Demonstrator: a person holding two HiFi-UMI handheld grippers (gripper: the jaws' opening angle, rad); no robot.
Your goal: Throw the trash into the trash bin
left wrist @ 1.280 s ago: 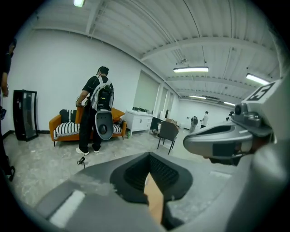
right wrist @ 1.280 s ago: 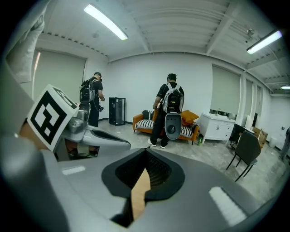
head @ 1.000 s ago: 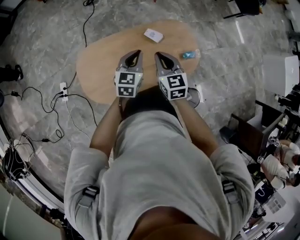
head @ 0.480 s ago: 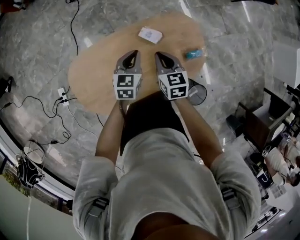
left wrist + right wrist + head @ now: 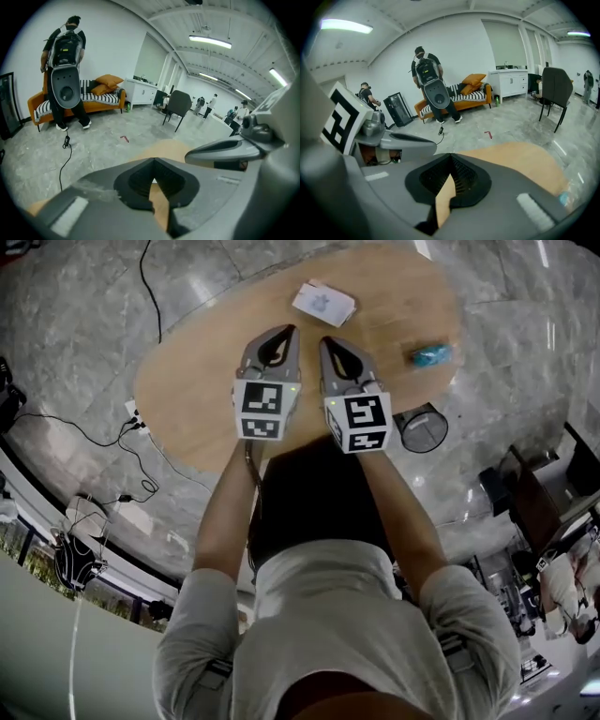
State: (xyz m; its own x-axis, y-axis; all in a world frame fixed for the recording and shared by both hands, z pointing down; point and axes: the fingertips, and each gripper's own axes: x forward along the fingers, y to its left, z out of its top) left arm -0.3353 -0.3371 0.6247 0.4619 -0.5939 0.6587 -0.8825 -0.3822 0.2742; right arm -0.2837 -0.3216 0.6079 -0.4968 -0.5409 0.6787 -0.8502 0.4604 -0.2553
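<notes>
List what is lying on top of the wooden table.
On the table lie a white flat packet and a crumpled blue wrapper. The left gripper and right gripper, both shut, cover the tabletop beneath them, so that patch cannot be checked.

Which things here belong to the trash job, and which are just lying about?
Job: white packet, blue wrapper, mesh trash bin, wooden table, left gripper and right gripper, jaws shut, empty.
Lying about: power strip, orange sofa, dark chair.
</notes>
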